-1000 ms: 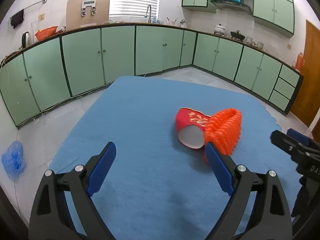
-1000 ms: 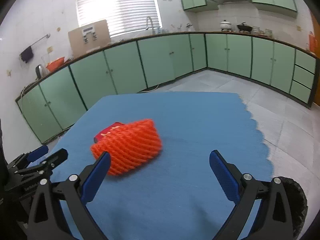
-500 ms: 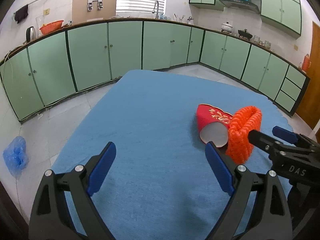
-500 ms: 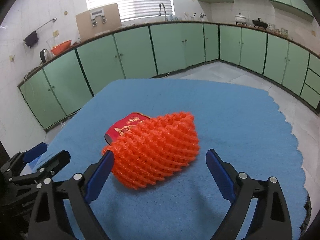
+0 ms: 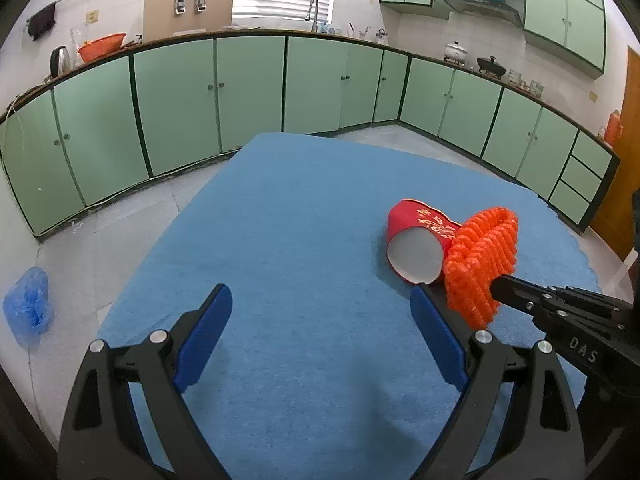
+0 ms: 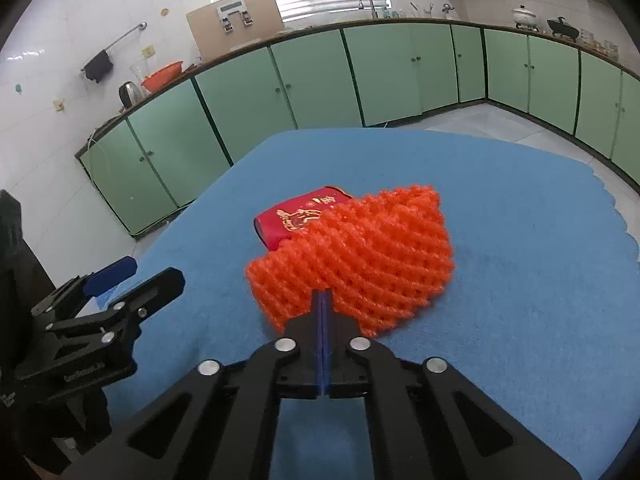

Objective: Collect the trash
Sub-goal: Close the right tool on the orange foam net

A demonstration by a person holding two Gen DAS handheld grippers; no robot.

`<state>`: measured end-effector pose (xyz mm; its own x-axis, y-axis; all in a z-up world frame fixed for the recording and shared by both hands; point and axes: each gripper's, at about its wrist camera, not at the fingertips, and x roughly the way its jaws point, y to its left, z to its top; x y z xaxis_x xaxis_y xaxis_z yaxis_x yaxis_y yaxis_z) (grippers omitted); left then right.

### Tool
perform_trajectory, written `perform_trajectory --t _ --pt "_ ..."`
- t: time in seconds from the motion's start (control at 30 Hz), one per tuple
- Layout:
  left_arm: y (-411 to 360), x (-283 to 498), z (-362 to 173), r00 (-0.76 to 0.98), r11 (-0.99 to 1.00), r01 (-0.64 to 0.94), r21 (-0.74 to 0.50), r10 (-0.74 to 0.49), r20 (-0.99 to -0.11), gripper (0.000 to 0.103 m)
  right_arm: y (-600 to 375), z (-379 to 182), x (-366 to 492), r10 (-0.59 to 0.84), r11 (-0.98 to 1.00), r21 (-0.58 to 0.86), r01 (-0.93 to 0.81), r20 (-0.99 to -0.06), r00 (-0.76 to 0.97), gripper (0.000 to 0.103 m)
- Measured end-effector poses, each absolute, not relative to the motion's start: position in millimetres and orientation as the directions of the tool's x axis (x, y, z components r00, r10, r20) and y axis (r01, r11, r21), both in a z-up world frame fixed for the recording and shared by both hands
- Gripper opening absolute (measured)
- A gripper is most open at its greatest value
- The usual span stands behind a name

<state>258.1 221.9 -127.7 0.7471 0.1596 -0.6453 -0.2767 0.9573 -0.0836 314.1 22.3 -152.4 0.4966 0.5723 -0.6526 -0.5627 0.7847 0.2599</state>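
Two pieces of trash lie side by side on the blue-covered table (image 5: 304, 208) as a pair of hand-held grippers works over them. At far left, on the floor beyond the table edge, a crumpled blue plastic bag (image 5: 28, 312) sits well apart from everything else. The left gripper (image 5: 320, 336) hangs over bare cloth with its jaws spread wide and nothing between them. Ahead of it and to its right lies the red paper cup (image 5: 416, 236), tipped on its side, its open white mouth turned back toward that gripper and its long axis running away across the table. Touching the cup's right flank is the orange foam net sleeve (image 5: 484, 256), and it is here that the right gripper (image 6: 324, 304) has just been closing: its jaws now stand pressed together on the near edge of the sleeve, a fold of the mesh pinched between the pads. In the right wrist view the sleeve fills the middle ground straight ahead of the jaws, its length lying crosswise to them, with the cup peeking out behind its left end. Judging by this layout, the sleeve is the right hand's to lift away, while the cup, nearer the left gripper's right finger, looks the natural next pick for the left hand.
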Motion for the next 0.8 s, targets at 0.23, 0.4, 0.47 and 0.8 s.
perform_trajectory --t 0.23,0.4,0.47,0.8 --pt "212.6 264.4 -127.6 0.752 0.961 -0.259 -0.098 0.137 -0.645 0.088 3.3 -144.4 315.7 0.568 0.797 0.274 -0.537 -0.643 0.515 0.004" --pt "214.5 261.5 -126.9 0.75 0.96 -0.268 -0.084 0.153 -0.643 0.088 8.2 -137.6 312.9 0.559 0.807 0.269 -0.526 -0.636 0.532 0.062" --pt "223.4 255.2 -124.4 0.752 0.954 -0.289 -0.082 0.173 -0.636 0.088 18.4 -135.3 310.0 0.553 0.807 0.248 -0.536 -0.635 0.54 0.066" --pt "263.3 238.5 -119.5 0.738 0.92 -0.377 -0.102 0.232 -0.633 0.088 74.2 -146.8 302.6 0.402 0.874 0.079 -0.479 -0.671 0.623 0.089"
